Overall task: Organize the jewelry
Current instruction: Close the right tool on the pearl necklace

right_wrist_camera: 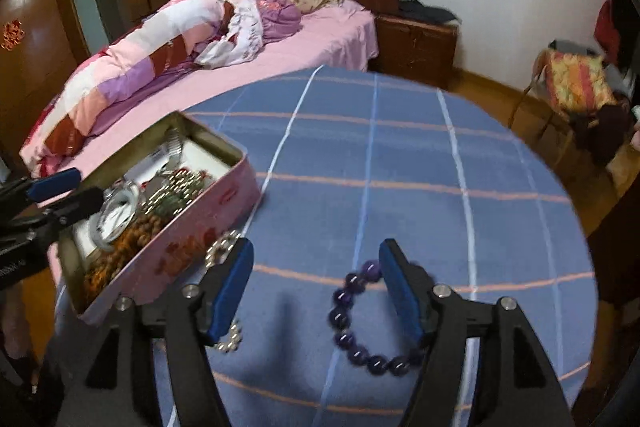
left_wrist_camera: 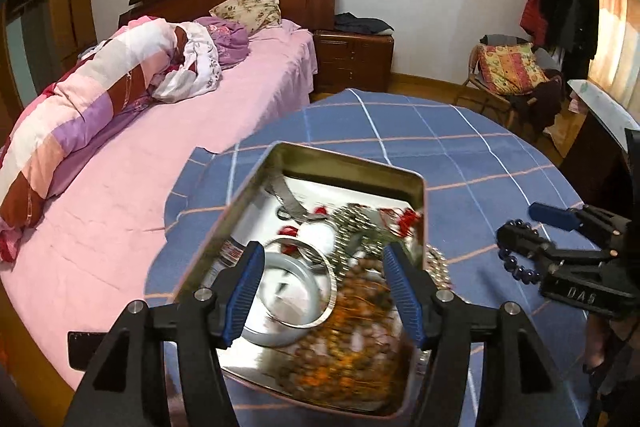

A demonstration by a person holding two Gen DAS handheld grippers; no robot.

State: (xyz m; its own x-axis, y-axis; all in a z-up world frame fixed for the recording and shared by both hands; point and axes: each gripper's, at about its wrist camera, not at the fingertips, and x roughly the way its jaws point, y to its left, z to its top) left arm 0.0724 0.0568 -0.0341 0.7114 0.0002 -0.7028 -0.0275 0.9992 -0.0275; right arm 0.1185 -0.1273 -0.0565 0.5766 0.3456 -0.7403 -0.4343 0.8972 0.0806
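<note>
Tin (right_wrist_camera: 168, 247): pink outside, bare metal inside, stood open on the blue checked tablecloth (right_wrist_camera: 400, 163) at its left side, beside the bed. No lid was in view.
Tin contents: a silver bangle (left_wrist_camera: 298, 289), a brown-and-orange bead string (left_wrist_camera: 352, 339), a metal watch band, silver beads and red-tasselled pieces lay heaped together, unsorted.
Left gripper (left_wrist_camera: 324, 293): hovered over the tin's near end, jaws wide apart, nothing between the pads.
Silver bead strand (right_wrist_camera: 224, 247): lay on the cloth just outside the tin's right wall, partly behind the right gripper's left finger.
Purple bead bracelet (right_wrist_camera: 360, 323): lay on the cloth between the jaws of the right gripper (right_wrist_camera: 316, 293), against the right pad; jaws stood wide, so judged not gripped.
Progress: judged early to middle; 2 pieces were out of the tin, the bulk remained inside.
Obscured: the tin contents were blurred in the left wrist view; single pieces could not be counted. The tin's near corner was hidden by the fingers.
</note>
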